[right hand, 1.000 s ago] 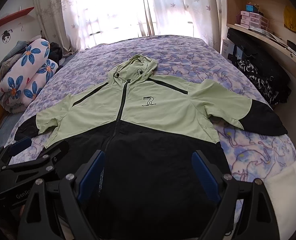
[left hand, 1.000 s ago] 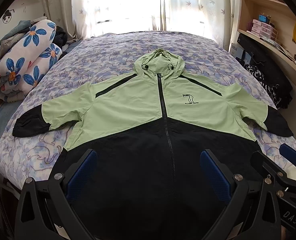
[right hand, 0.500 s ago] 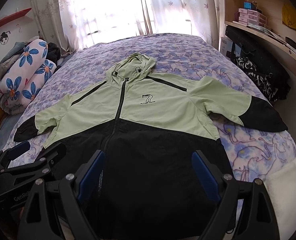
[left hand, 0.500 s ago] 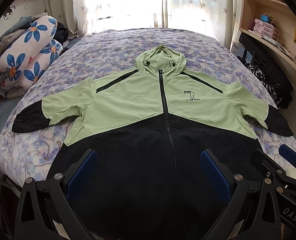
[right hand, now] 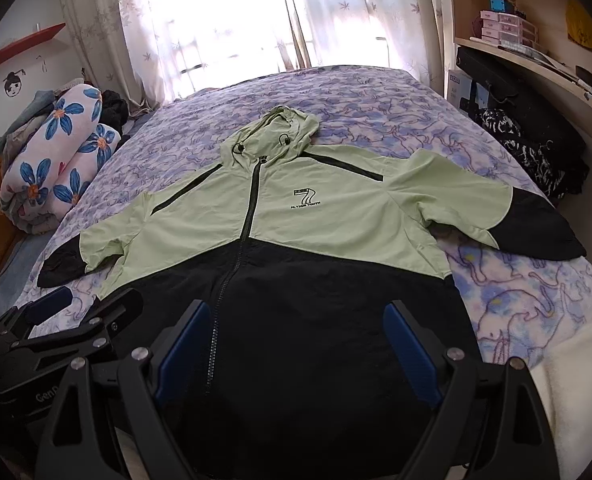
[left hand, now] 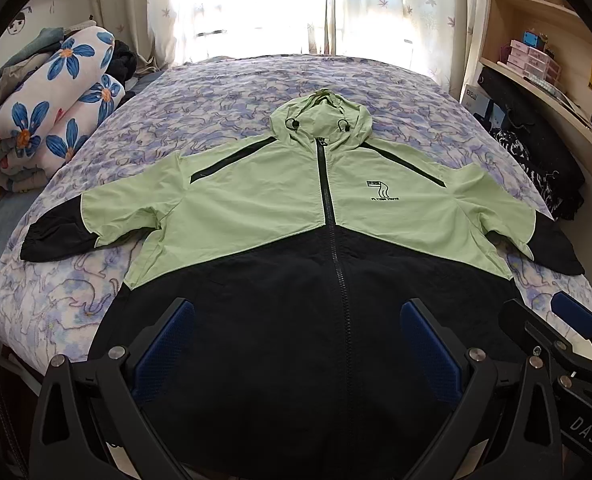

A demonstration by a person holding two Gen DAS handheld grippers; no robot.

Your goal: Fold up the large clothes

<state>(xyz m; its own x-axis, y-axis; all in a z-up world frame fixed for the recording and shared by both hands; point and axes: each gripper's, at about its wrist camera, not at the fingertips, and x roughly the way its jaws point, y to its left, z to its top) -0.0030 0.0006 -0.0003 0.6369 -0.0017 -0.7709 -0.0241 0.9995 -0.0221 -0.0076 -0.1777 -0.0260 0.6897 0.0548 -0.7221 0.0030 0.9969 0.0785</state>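
Zipped hooded nylon jacket (left hand: 256, 208): pale green across hood, chest and upper sleeves; black over the lower body, cuffs, zip and diagonal shoulder stripes, with a small black chest logo. Bed cover (left hand: 224, 92) beyond the tools: lilac and white with a blue elephant outline print. Rolled quilt (left hand: 52, 108), far left of the tools: pinkish white with large blue flowers. Left tool (left hand: 296, 344) and right tool (right hand: 296, 348): black frames, blue pads.

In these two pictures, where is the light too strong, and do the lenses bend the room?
Left wrist view: the window is blown out white, the jacket evenly lit and sharp. Right wrist view: same window glare; the shelf edge curves, and black corners show the fisheye.
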